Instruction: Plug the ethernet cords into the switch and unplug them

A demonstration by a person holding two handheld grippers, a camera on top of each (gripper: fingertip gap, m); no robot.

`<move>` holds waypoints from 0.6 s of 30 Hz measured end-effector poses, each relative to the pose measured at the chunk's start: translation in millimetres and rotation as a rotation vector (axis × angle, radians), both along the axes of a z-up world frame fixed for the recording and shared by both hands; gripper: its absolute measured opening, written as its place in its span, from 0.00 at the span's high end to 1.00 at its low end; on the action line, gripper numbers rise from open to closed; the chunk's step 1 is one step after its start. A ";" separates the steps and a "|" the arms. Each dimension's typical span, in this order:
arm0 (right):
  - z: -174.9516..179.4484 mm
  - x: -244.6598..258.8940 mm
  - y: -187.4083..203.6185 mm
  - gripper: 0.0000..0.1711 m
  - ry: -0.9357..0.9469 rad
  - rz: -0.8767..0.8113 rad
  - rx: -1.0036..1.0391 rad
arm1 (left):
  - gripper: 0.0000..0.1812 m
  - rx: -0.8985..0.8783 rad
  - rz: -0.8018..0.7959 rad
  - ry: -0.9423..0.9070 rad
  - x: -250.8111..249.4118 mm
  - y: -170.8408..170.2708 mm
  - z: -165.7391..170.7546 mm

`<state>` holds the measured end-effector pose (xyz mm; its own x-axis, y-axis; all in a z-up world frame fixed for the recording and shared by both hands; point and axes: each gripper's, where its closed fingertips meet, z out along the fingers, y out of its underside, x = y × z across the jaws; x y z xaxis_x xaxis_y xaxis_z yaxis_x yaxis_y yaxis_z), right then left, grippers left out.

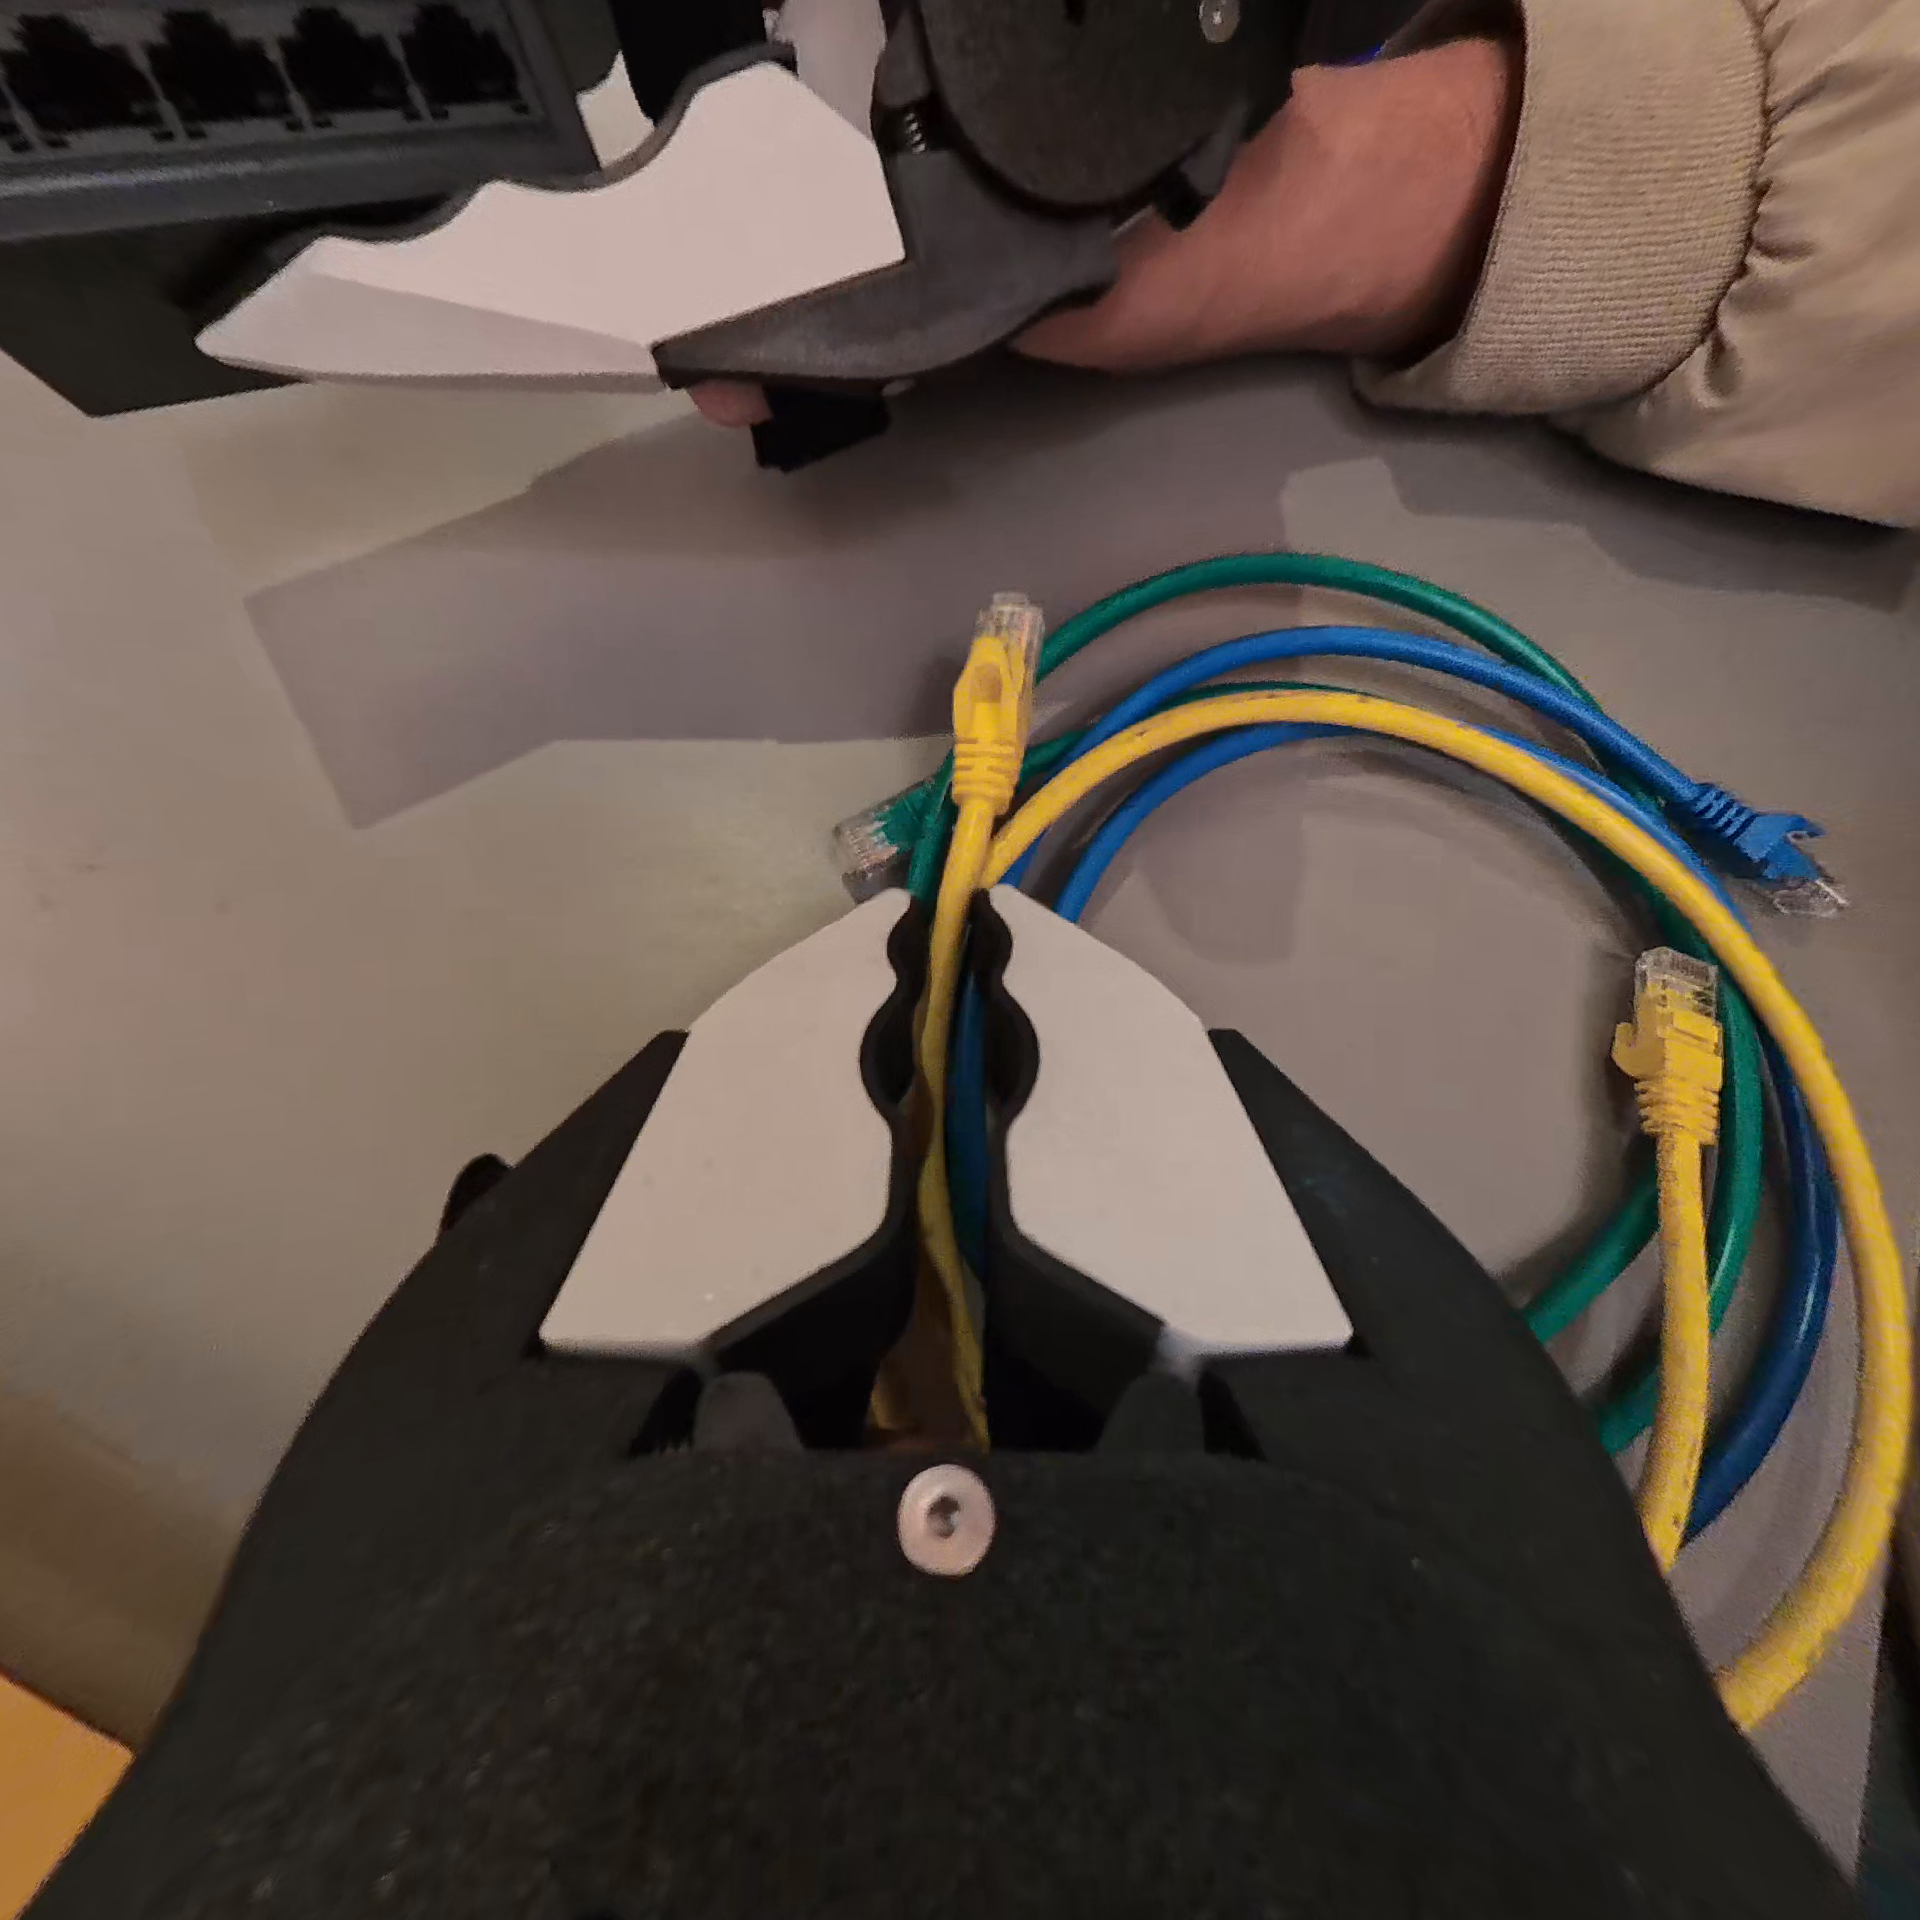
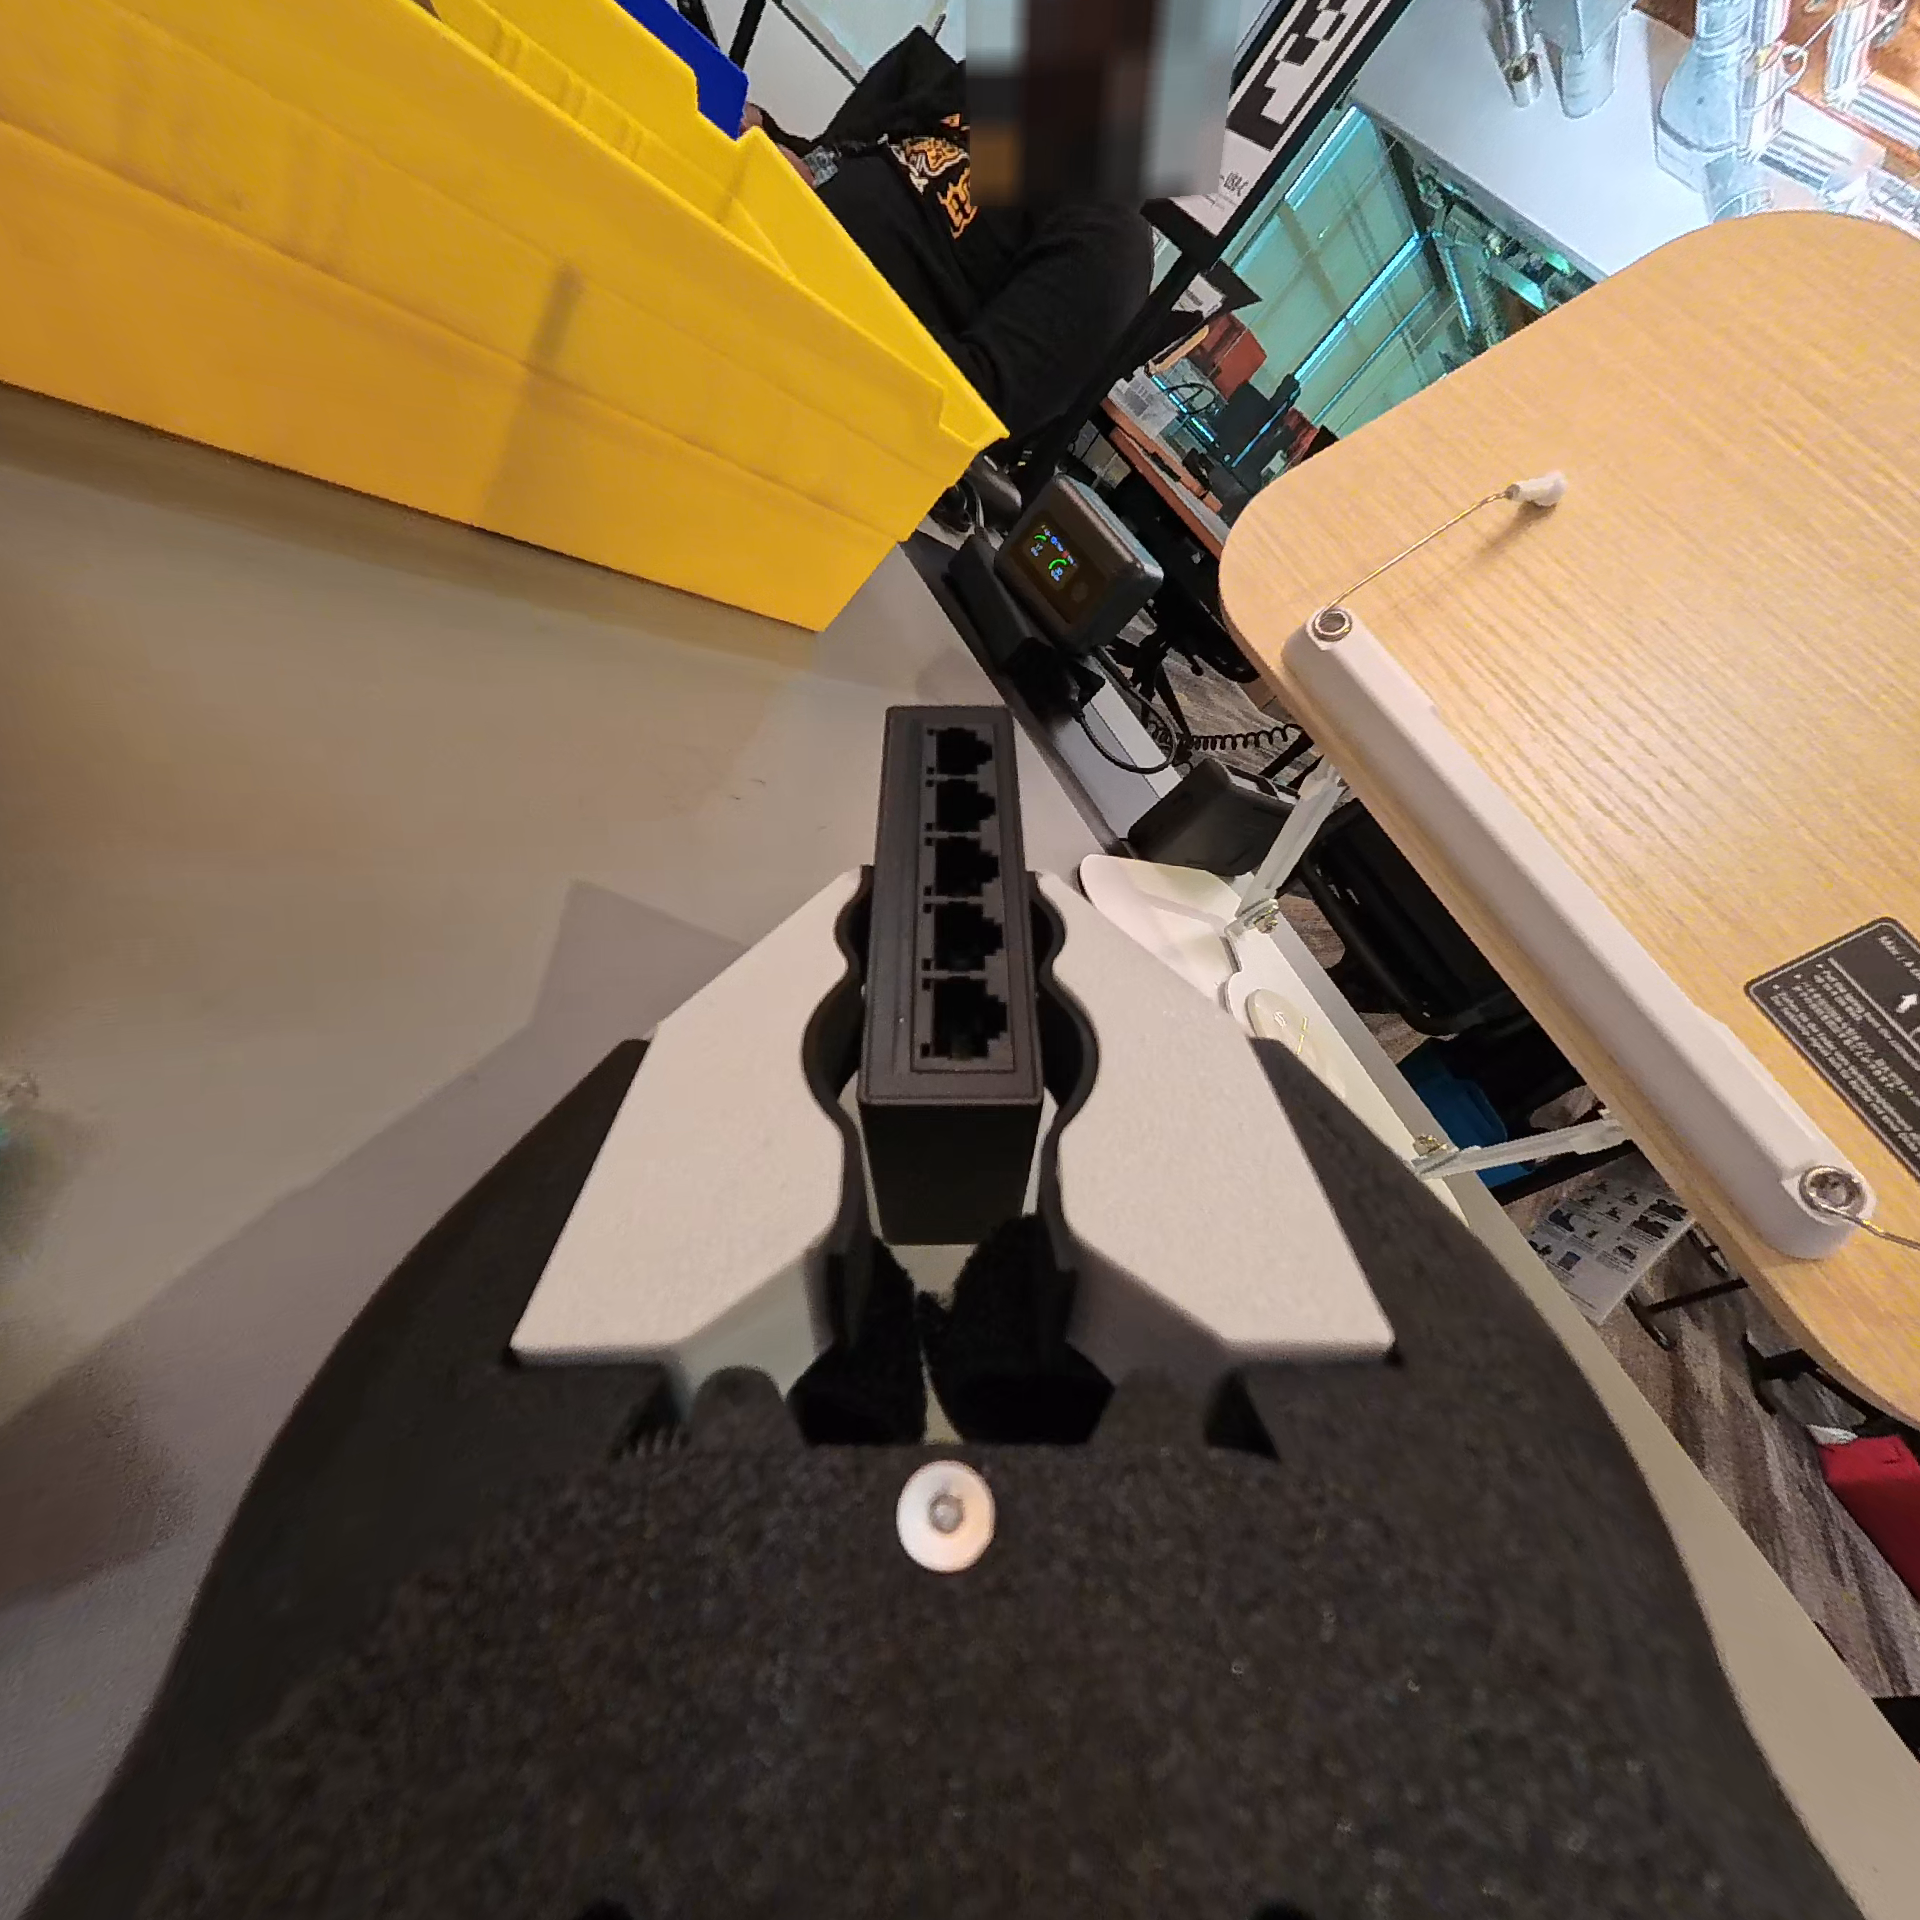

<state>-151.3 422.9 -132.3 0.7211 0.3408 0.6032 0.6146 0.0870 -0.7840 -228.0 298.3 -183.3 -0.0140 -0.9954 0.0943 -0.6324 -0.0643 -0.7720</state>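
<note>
My left gripper (image 1: 951,914) is shut on the yellow ethernet cord (image 1: 961,894) a little behind its plug (image 1: 992,696), which points away over the grey table. The cord's other plug (image 1: 1673,1039) lies to the right. A blue cord (image 1: 1455,655) and a green cord (image 1: 1299,571) lie coiled with it. My right gripper (image 2: 951,894) is shut on the black switch (image 2: 948,914), held on end with its empty ports facing the camera. In the left wrist view the switch (image 1: 270,94) and the right gripper (image 1: 239,332) are at the top left.
Yellow bins (image 2: 416,312) stand at the back left of the grey table (image 2: 312,779). A wooden tabletop (image 2: 1610,623) lies tilted at the right. A person in dark clothes (image 2: 997,260) sits behind. A hand and beige sleeve (image 1: 1662,260) hold the right gripper.
</note>
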 end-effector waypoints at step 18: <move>-7.6 -24.6 -10.4 0.84 -0.240 0.061 0.102 | 0.97 0.207 0.178 0.111 -32.0 18.4 32.6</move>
